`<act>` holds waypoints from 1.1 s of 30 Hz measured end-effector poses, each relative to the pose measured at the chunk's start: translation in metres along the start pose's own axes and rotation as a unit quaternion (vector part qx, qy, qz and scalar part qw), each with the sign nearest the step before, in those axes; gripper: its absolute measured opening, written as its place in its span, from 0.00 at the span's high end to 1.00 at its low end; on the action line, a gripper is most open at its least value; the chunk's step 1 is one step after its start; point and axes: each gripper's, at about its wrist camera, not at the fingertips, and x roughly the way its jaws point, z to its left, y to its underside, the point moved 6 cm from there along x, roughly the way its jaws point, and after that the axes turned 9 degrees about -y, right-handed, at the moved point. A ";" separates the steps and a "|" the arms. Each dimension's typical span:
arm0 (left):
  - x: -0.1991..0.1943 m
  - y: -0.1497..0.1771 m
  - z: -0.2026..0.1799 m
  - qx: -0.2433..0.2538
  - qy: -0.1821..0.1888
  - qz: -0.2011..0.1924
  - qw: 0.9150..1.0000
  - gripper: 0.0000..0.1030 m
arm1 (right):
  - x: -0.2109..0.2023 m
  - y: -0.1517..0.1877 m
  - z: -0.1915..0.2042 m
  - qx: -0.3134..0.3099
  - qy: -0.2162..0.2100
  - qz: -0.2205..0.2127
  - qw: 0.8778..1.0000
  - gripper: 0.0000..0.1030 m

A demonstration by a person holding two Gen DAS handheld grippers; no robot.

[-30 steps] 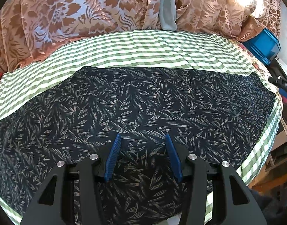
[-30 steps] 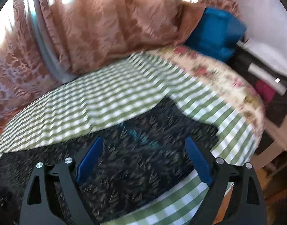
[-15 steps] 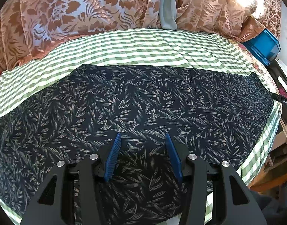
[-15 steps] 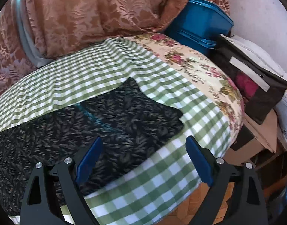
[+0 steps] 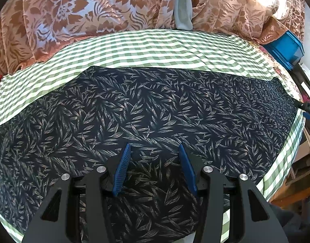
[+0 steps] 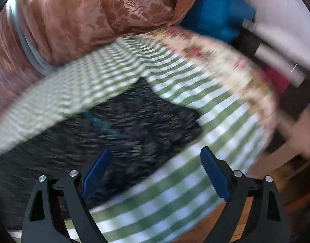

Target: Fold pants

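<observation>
- Pants (image 5: 155, 111): lie flat on the checked cloth (image 5: 155, 48), spread wide ahead of the left gripper (image 5: 154, 151) and partly beneath it.
- Left gripper: jaws apart, nothing held, poised over the near edge.
- Right gripper (image 6: 155, 158): released wide, empty, over the pants' end.
- Risk: the cloth underneath may be pinched together with the pants, since both are thin.
- The right view, though blurred, shows the pants' end corner and the blue box (image 6: 217, 12) close; the left view shows the full length.
</observation>
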 end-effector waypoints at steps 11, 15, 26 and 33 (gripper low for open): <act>-0.001 0.001 0.011 -0.029 0.017 0.004 0.999 0.53 | 0.012 -0.006 -0.041 0.189 -0.188 0.022 0.964 0.33; 0.001 0.001 0.014 -0.038 0.021 0.010 0.999 0.53 | 0.014 -0.005 -0.050 0.222 -0.216 0.022 0.951 0.34; -0.008 0.000 0.025 -0.063 0.040 0.011 0.997 0.53 | 0.041 -0.029 -0.058 0.220 -0.213 0.015 0.952 0.91; -0.011 0.000 0.059 -0.158 0.103 0.035 0.982 0.53 | -0.018 -0.069 0.026 0.102 -0.296 -0.030 0.949 0.91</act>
